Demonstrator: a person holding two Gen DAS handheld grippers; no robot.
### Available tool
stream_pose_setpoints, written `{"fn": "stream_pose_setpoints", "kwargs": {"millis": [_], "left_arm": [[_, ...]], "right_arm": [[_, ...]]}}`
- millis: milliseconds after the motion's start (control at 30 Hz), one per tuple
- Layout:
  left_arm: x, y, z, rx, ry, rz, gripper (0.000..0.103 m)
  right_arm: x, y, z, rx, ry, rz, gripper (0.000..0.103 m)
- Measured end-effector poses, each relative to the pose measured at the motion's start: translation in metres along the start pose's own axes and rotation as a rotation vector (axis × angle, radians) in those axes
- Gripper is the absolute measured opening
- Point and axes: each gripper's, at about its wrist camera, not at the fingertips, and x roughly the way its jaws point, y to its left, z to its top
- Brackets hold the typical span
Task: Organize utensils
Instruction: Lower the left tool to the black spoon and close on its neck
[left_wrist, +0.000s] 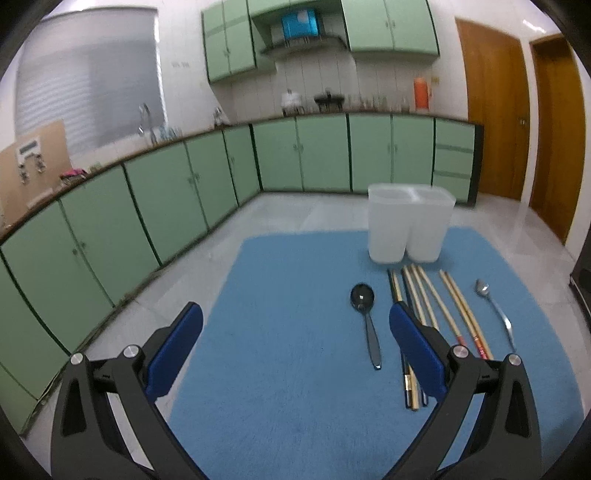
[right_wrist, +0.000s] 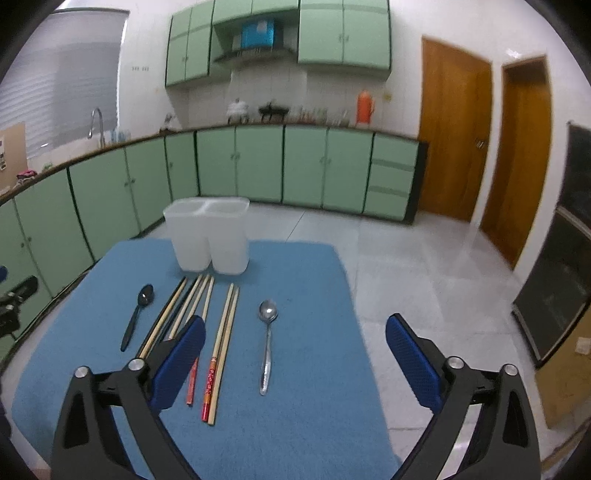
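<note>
Blue-padded fingers (left_wrist: 184, 328) of both grippers are spread, nothing grasped; ahead lie black plastic spoon (left_wrist: 365, 317), seemingly wooden chopsticks (right_wrist: 223, 339), steel spoon (right_wrist: 266, 343).

Chopsticks (left_wrist: 424, 306) partly hidden behind tongs' pad; countertop items (left_wrist: 328, 99) too blurred and small to identify

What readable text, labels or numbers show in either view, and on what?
None can be read.
Blue box on the upper shelf: white patch, too blurred.
Red-ended chopsticks: pale pattern on the red ends, too small to tell if lettering.
Cardboard sheet by the window: white label, blurred.
White container, black spoon, metal spoon: no markings visible.
</note>
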Motion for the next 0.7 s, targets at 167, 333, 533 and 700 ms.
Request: {"fn": "stream_pose_setpoints", "kwargs": {"millis": [167,333,533,700], "left_arm": [[0.064,-0.013,0.012,0.005,0.127,-0.051,0.098],[0.129,-0.029,0.021,-0.007,0.267,-0.114,0.098],[0.175,-0.044,0.027,0.014,0.346,-0.122,0.098],[0.19,-0.056,0.024,0.042,0.388,-0.132,0.093]], "right_arm": [[0.066,0.004,0.014,-0.024,0.141,0.105,0.085],[0.129,0.012,0.02,-0.048,0.293,0.158,0.081],[0.172,0.012,0.018,-0.033,0.406,0.17,0.076],[0.201,0.008,0.016,-0.015,0.474,0.18,0.067]]}}
